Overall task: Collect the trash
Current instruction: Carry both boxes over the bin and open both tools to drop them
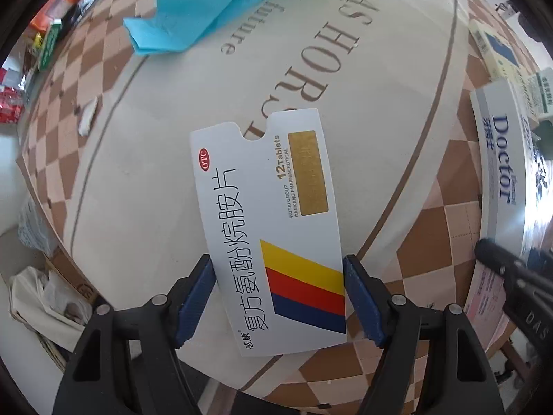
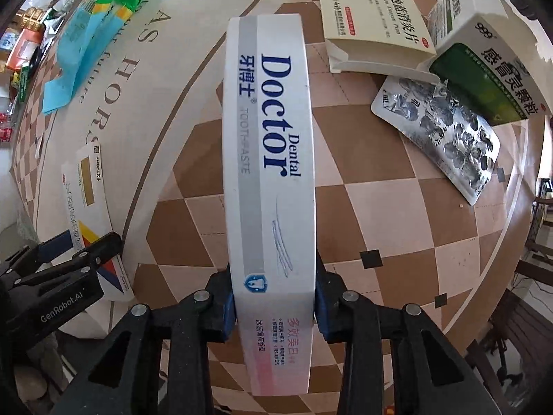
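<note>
My left gripper [image 1: 278, 297] is shut on a white medicine box [image 1: 273, 214] with yellow, red and blue stripes, its blue pads on both long sides. The box and left gripper [image 2: 65, 259] also show at the left of the right wrist view, the box [image 2: 88, 186] there too. My right gripper [image 2: 274, 297] is shut on a long white "Dental Doctor" toothpaste box [image 2: 269, 145], which also shows at the right edge of the left wrist view [image 1: 501, 173]. Both boxes are over the round checkered table [image 2: 380, 214].
A blue plastic wrapper [image 1: 207, 3] lies at the table's far side. A cream medicine box [image 2: 366, 10], a green and white box [image 2: 490, 72] and a used foil blister pack [image 2: 446, 131] lie at the right. A carton with crumpled paper [image 1: 45, 297] stands below the table's left edge.
</note>
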### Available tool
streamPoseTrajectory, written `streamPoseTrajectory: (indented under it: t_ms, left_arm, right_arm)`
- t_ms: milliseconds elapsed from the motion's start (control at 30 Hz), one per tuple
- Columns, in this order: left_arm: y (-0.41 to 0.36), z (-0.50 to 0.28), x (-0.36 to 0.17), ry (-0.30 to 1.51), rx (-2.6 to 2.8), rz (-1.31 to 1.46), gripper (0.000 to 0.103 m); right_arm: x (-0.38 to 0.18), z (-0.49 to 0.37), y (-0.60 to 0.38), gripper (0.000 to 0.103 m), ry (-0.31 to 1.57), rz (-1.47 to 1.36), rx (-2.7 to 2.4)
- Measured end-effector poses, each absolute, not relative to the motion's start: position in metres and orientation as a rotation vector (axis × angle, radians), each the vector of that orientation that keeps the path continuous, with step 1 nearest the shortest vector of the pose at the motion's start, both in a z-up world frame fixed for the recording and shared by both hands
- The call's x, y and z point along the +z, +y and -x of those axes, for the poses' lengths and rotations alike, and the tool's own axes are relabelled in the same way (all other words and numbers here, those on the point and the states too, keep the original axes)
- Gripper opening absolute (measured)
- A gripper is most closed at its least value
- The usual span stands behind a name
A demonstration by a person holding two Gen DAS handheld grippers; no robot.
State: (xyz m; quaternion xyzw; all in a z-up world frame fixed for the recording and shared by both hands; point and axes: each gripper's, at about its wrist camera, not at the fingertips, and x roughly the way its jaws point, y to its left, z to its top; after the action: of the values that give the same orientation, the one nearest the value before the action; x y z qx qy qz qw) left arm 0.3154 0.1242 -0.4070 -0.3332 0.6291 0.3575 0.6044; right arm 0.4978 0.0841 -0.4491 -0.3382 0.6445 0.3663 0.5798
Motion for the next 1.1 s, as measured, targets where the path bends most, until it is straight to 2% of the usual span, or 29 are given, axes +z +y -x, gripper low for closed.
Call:
streamPoseTrajectory:
  t_ms: [367, 500, 700, 900, 1100]
  left_arm:
    - [0.095, -0.27, -0.336, 1.301, 0.889, 0.703, 0.072]
    - [0.07, -0.232, -0.313, 1.245, 0.887, 0.687, 0.072]
    - [0.042, -0.15, -0.31, 1.199, 0.853, 0.68, 0.072]
    - [0.005, -0.064, -0.345, 1.237, 0.821, 0.78, 0.072]
    - [-0.009, -0.02, -0.43, 1.348, 0.77, 0.924, 0.072]
  right_arm:
    - [-0.387, -0.451, 0.073, 0.036, 1.397, 0.657, 0.984]
    - [-0.361, -0.405, 0.04, 0.036, 1.363, 0.615, 1.035]
    - [-0.345, -0.327, -0.006, 0.036, 1.374, 0.531, 1.061]
    - [-0.372, -0.24, -0.08, 0.036, 1.452, 0.512, 1.072]
    - [-0.447, -0.167, -0.128, 0.036, 1.577, 0.603, 1.022]
